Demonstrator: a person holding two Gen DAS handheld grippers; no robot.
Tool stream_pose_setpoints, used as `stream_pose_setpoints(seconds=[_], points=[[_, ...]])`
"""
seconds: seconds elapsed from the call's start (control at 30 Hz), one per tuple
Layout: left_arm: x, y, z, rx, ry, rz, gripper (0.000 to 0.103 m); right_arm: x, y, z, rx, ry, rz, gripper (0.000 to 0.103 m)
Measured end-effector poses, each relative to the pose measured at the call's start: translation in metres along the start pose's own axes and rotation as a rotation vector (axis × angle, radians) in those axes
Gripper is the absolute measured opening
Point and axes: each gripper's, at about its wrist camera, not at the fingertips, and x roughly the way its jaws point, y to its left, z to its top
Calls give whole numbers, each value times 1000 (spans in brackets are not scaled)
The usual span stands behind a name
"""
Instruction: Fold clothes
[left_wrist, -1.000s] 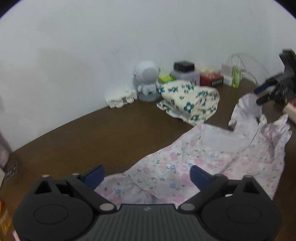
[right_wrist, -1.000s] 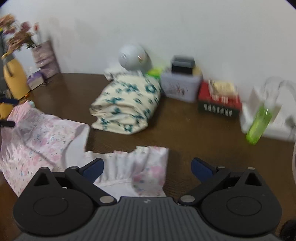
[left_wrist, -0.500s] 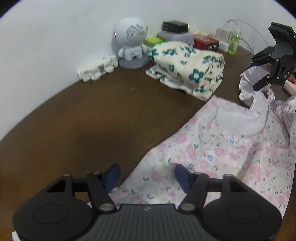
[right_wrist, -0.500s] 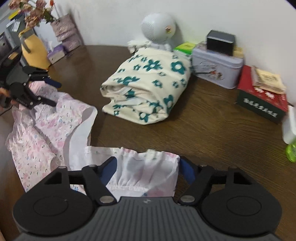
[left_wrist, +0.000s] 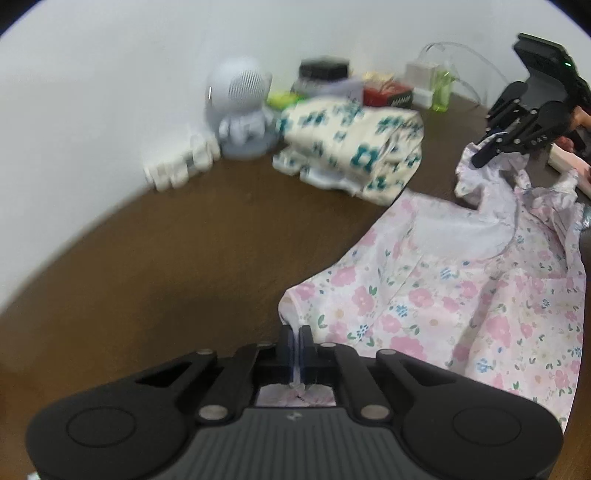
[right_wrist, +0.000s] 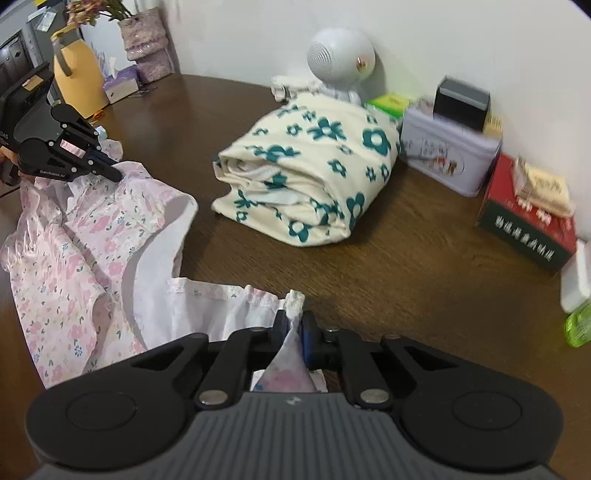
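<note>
since a fold needs two held ends, the left gripper (left_wrist: 294, 341) was clenched on the pink floral garment (left_wrist: 461, 295) at one edge and the right gripper (right_wrist: 293, 325) pinched its ruffled edge, the cloth spread across the brown table (right_wrist: 424, 258); a lavender tin (right_wrist: 448, 158) stood closed, contents hidden

A bare stretch of the dark brown wooden surface (left_wrist: 155, 266) lies open left of the pink floral garment (left_wrist: 461, 295). Ahead, the folded cream cloth with teal flowers (right_wrist: 314, 177) blocks the middle. Behind it, along the wall, stand a white round-headed robot figure (right_wrist: 340, 62), a lilac tin box (right_wrist: 447, 158) and a red-and-green carton (right_wrist: 528, 218).
</note>
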Motion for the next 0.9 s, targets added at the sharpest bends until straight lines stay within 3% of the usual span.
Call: stream_pose_setpoints(seconds=[0.2,0.33,0.5,0.57,0.63,0.67,0.7,0.73,0.77,0.83,0.9], points=[[-85,-68,-19,227,-167,239,0,-67,43,-20,-152,-189,-32,4],[-116,-122,-61,315,-210,264,0,-104,87,-53,-319,-215,-88,4],[-109,-128,-77,236,-160,216,1,-101,118,-100,-422,-123,-111,4],[-105,-129,-83,201,-138,196,9,-98,121,-110,-414,-106,-112,8],[-103,-124,-77,147,-134,182,18,-96,113,-110,-355,-107,-119,24],[-106,-115,-69,107,-142,177,37,-97,106,-105,-313,-119,-135,47],[-107,-107,-60,72,-140,170,50,-98,98,-99,-265,-134,-156,61],[-100,-95,-51,66,-124,169,69,-101,91,-91,-210,-162,-161,62],[-91,-84,-41,67,-105,170,74,-103,84,-79,-147,-191,-126,62],[-73,-61,-22,67,-66,170,74,-102,76,-50,-35,-228,-24,62],[-51,-38,-6,65,-24,171,73,-85,80,-17,16,-212,59,65]])
